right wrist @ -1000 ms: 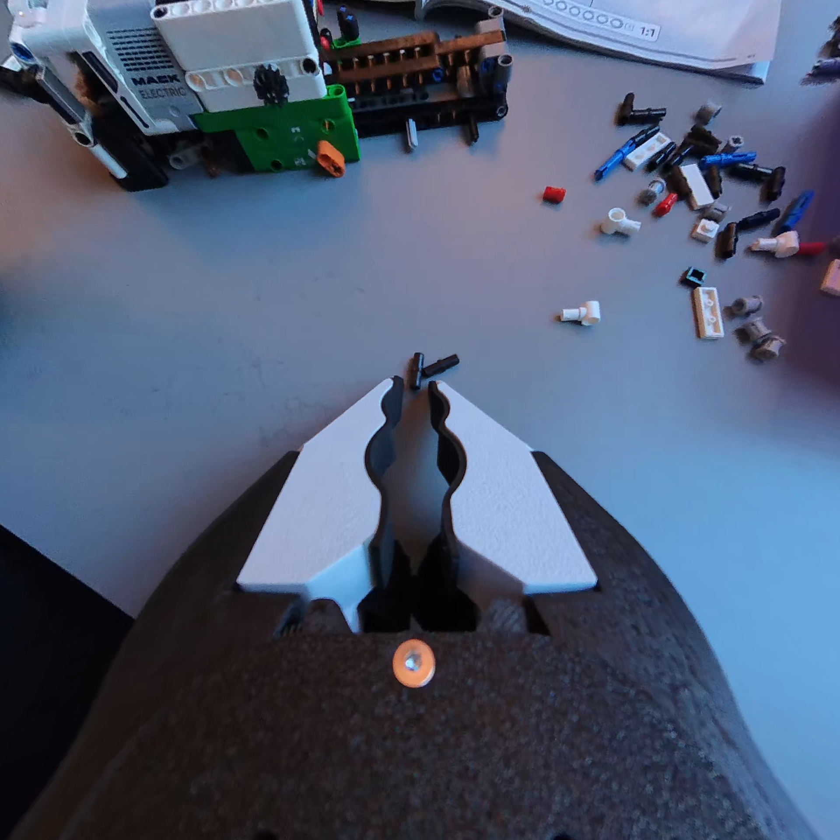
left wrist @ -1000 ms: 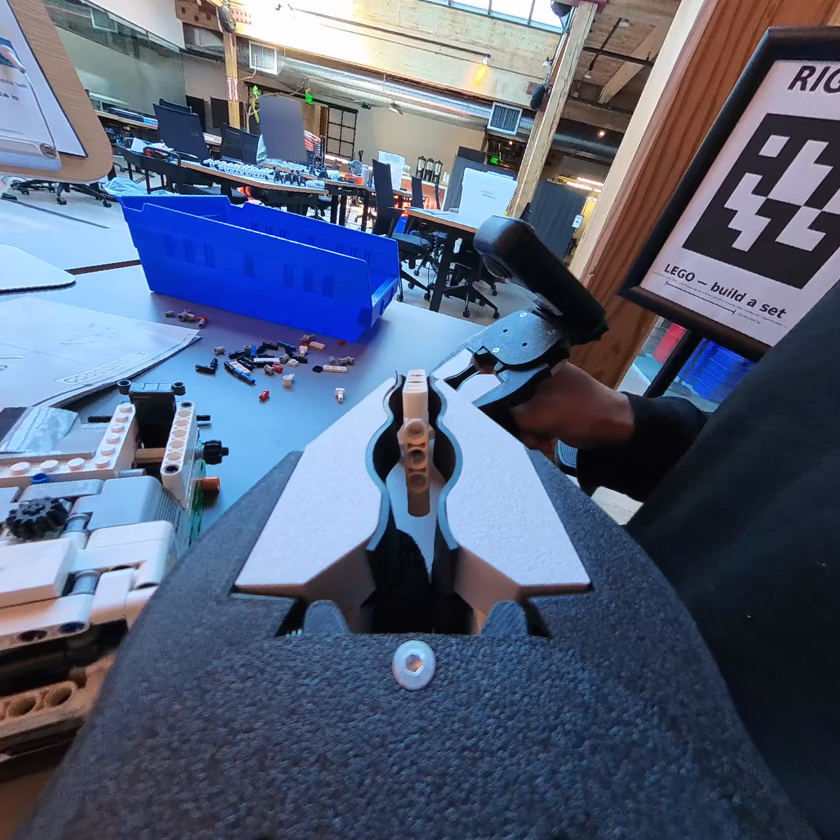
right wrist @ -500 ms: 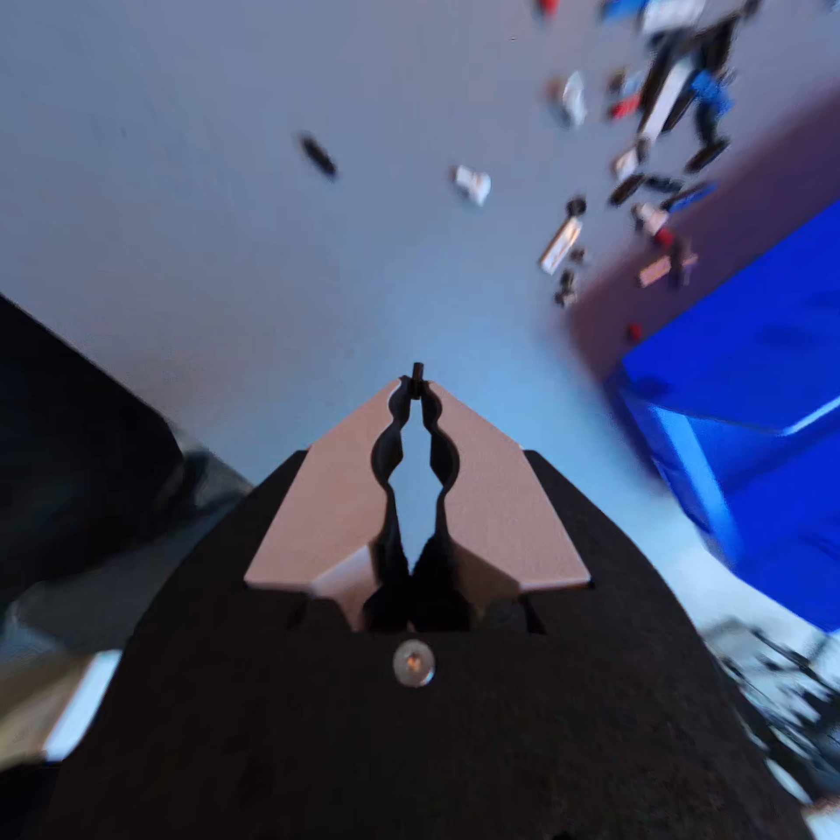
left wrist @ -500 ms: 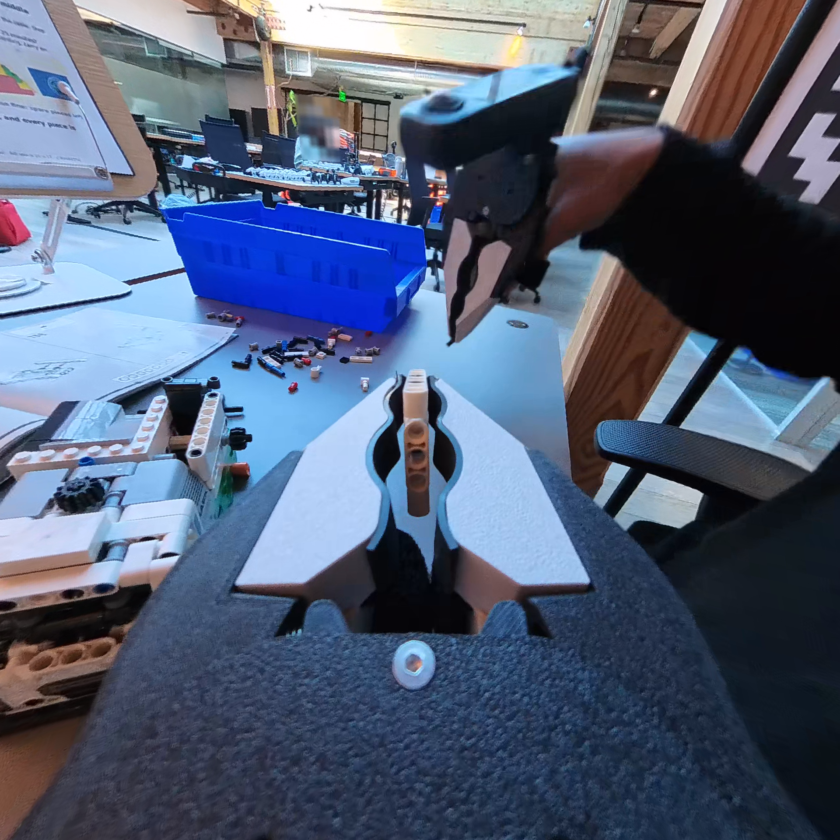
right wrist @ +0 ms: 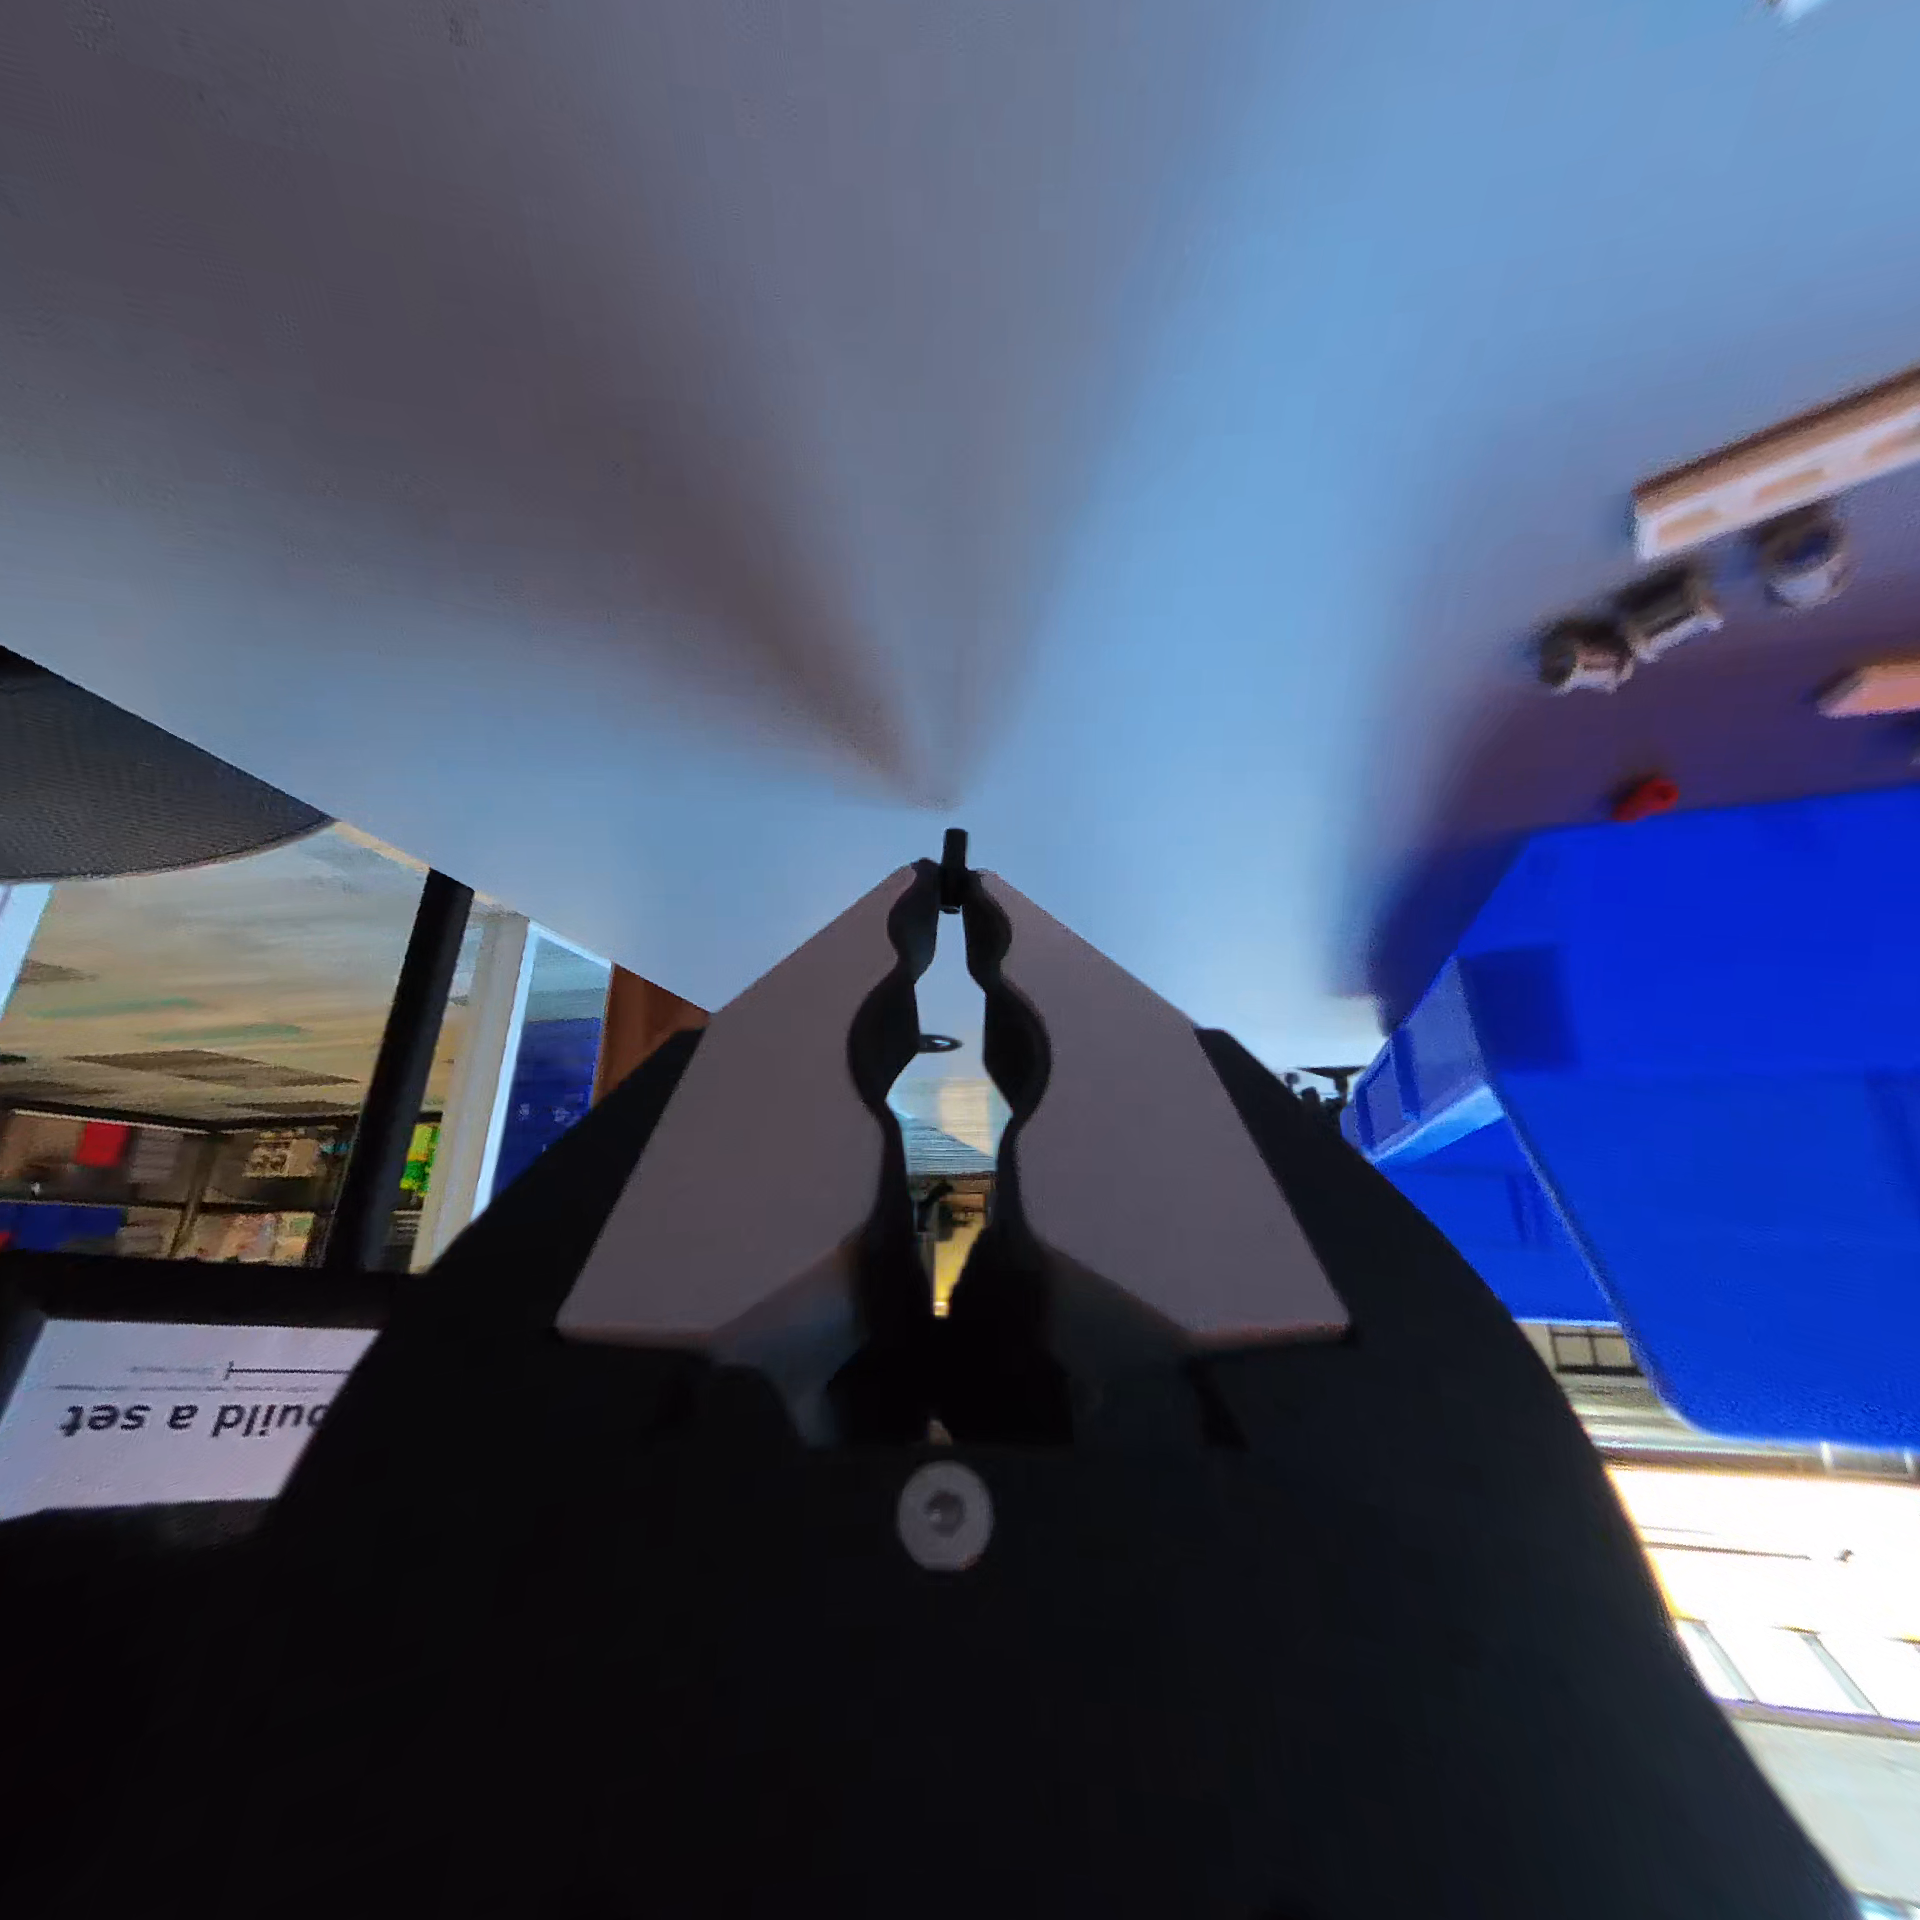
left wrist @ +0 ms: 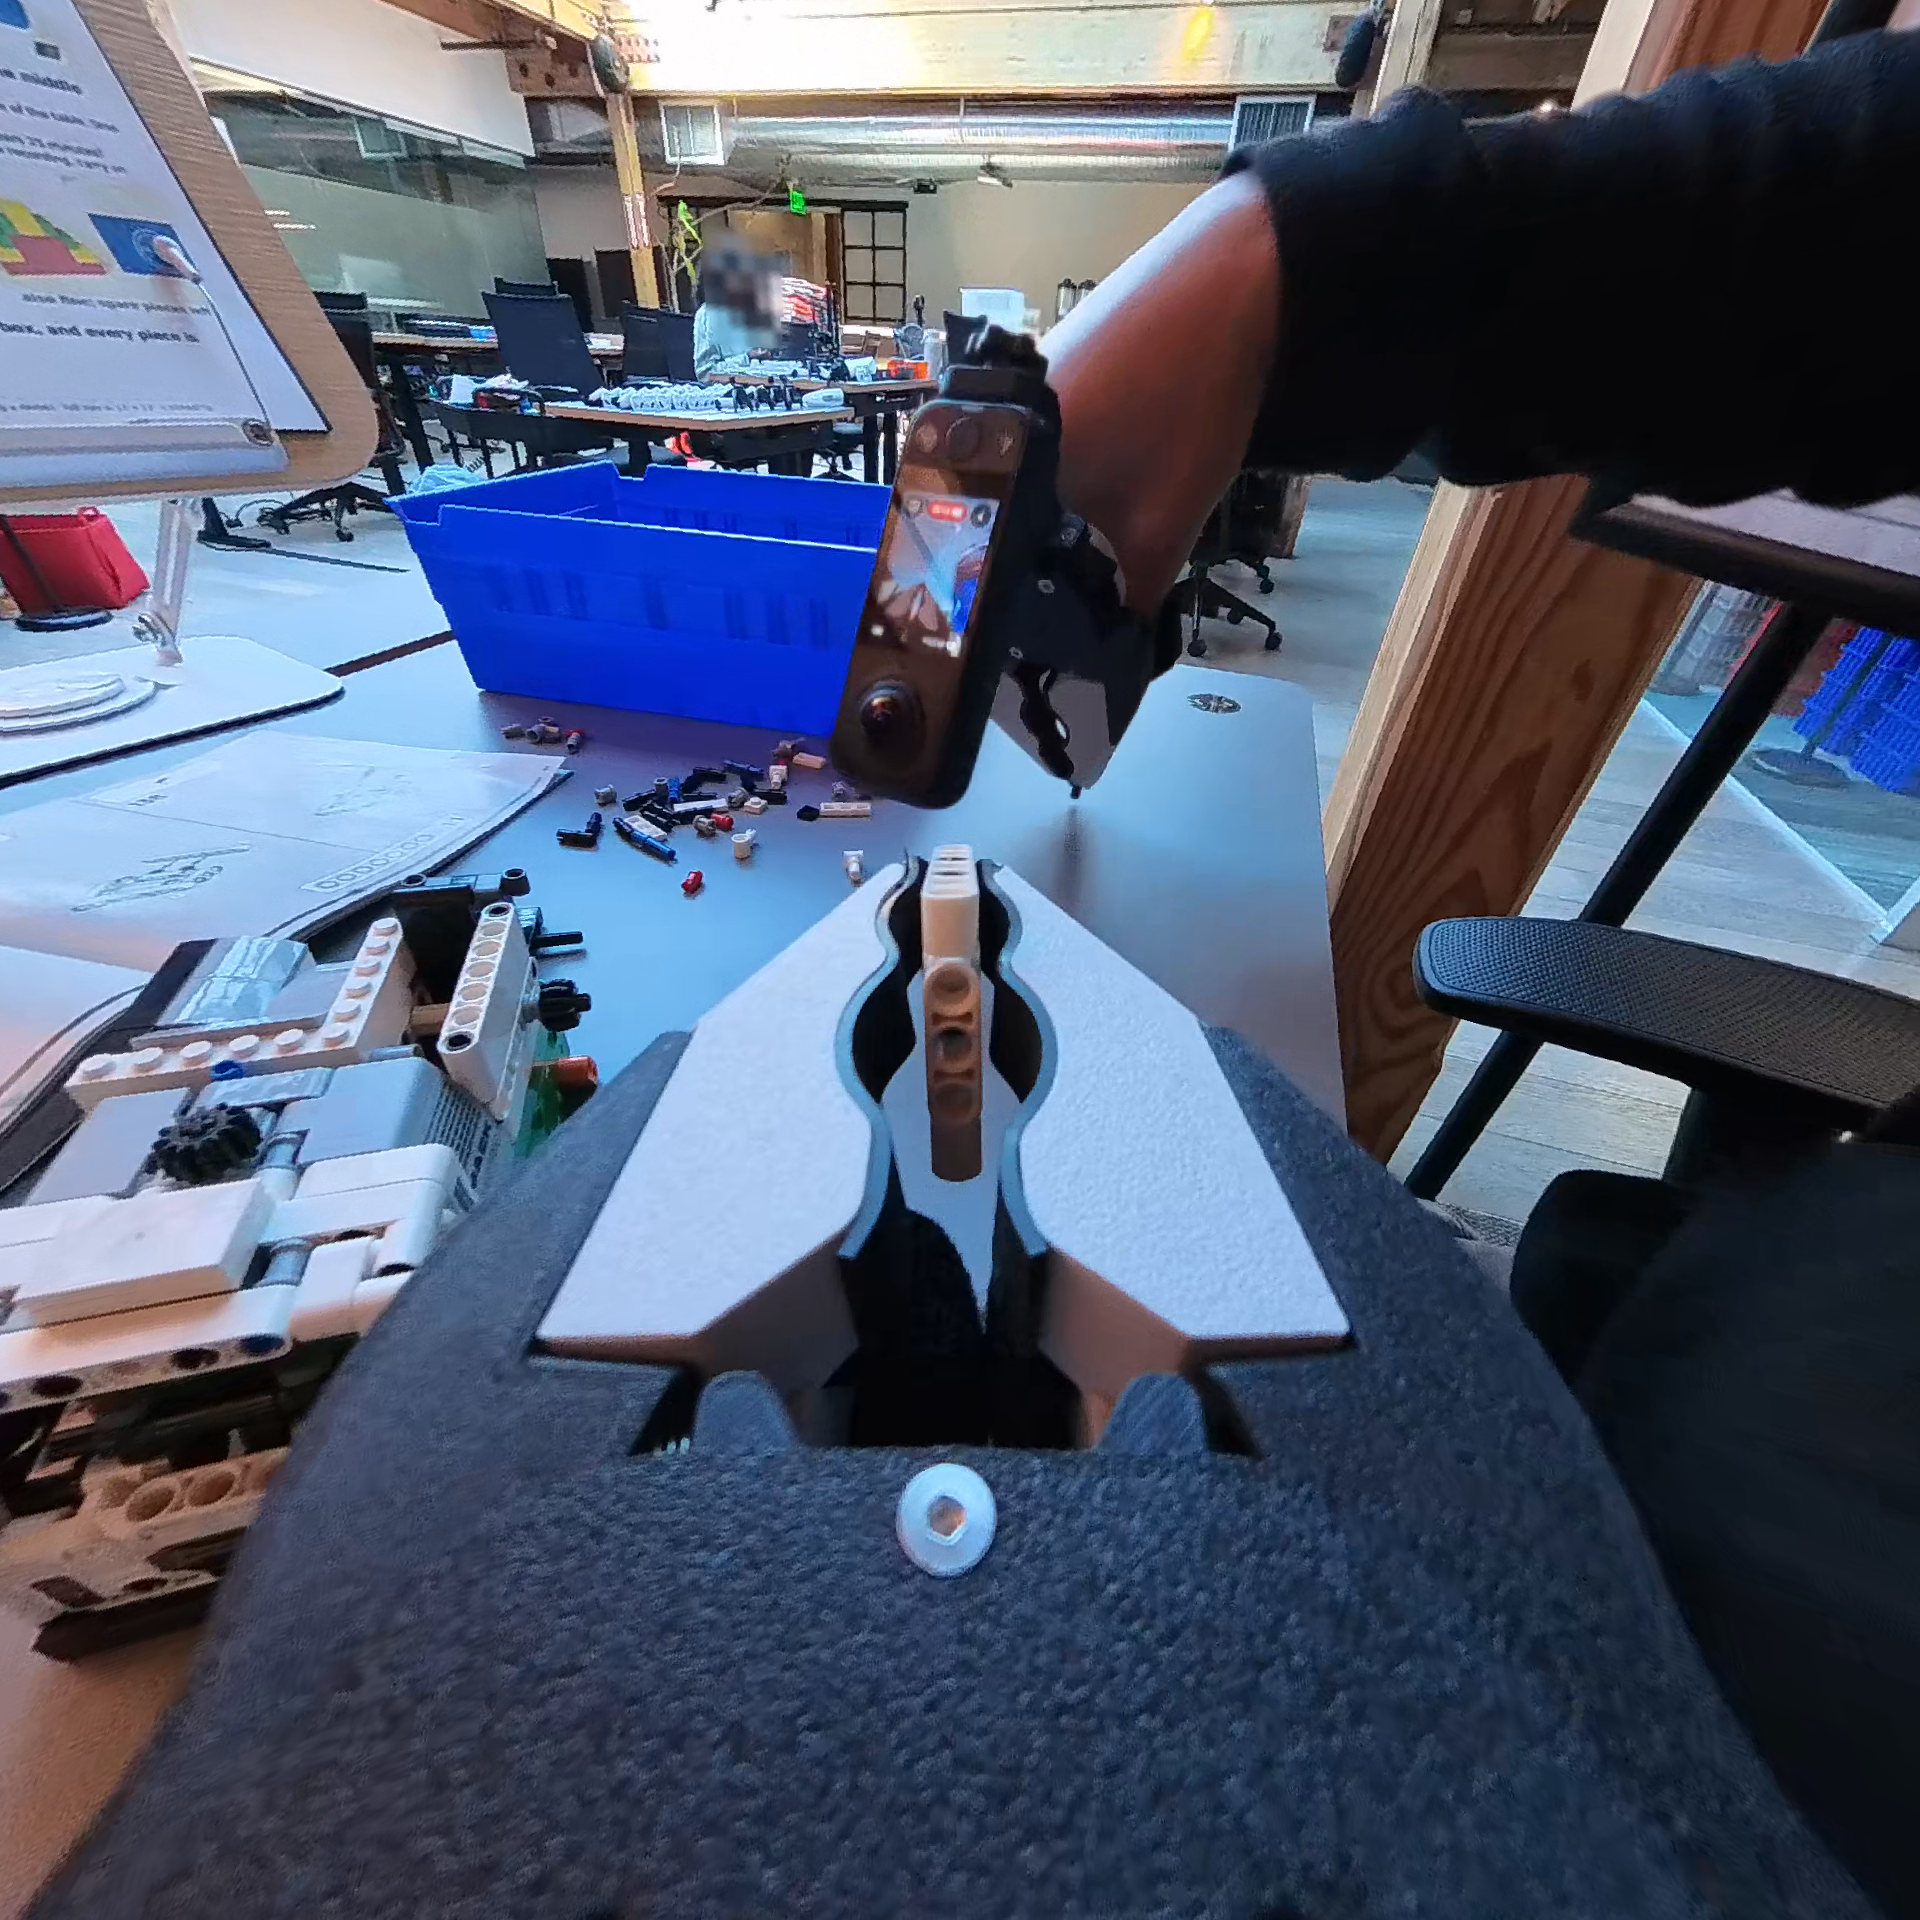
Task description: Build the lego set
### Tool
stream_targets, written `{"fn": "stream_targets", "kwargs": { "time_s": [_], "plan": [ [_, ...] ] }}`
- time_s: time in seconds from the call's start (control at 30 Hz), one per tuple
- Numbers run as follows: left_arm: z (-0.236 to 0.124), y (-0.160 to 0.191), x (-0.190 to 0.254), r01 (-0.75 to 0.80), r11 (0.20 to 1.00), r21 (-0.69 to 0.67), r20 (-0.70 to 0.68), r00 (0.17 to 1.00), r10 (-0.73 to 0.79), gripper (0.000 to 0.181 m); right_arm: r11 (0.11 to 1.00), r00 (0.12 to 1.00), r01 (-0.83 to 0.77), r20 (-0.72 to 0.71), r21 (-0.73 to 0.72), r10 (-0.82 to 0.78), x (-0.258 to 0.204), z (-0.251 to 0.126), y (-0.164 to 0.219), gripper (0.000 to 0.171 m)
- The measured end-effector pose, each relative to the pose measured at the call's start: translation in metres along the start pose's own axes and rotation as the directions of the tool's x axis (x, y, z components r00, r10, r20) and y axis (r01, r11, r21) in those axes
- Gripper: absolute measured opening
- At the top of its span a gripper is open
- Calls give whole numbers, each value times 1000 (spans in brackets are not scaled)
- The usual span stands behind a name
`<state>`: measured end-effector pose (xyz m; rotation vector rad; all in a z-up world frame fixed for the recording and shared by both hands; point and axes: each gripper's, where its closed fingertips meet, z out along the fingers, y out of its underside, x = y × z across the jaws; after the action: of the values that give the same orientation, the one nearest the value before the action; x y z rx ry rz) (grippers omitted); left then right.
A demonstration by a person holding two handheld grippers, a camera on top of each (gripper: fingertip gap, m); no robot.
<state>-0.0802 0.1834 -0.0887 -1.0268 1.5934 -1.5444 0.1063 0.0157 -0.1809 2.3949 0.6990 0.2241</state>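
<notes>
Truck model (left wrist: 249, 1143), partly built in white, grey and green, sits on the table (left wrist: 1174, 862) at my left. My left gripper (left wrist: 951, 883) is clamped on a tan beam (left wrist: 951, 997) standing upright between its fingers. My right gripper (right wrist: 951, 883) pinches a small black pin (right wrist: 953, 868) at its tips, raised over the table. Loose pieces (left wrist: 717, 800) lie scattered before the blue bin (left wrist: 644, 592), so I judge plenty remains; pin into beam looks next.
</notes>
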Motion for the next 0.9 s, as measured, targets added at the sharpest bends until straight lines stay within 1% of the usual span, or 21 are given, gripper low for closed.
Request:
{"fn": "stream_targets", "kwargs": {
  "time_s": [0.1, 0.17, 0.7, 0.9],
  "plan": [
    [1, 1, 1, -8, 1000, -9, -3, 1000, 8, 7, 1000, 1000, 25, 0, -16, -25, 0, 3, 1, 4],
    [0, 1, 1, -9, 1000, -4, -3, 1000, 9, 7, 999, 999, 32, 4, 0, -32, 0, 4, 0, 4],
    [0, 1, 1, 4, 1000, -4, -10, 1000, -4, 7, 1000, 1000, 22, -9, -3, -22, 2, 7, 2, 4],
    [1, 1, 2, 0, 1000, -7, -14, 1000, 0, 7, 1000, 999, 26, -19, 3, -26, 1, 6, 1, 10]
  ]
}}
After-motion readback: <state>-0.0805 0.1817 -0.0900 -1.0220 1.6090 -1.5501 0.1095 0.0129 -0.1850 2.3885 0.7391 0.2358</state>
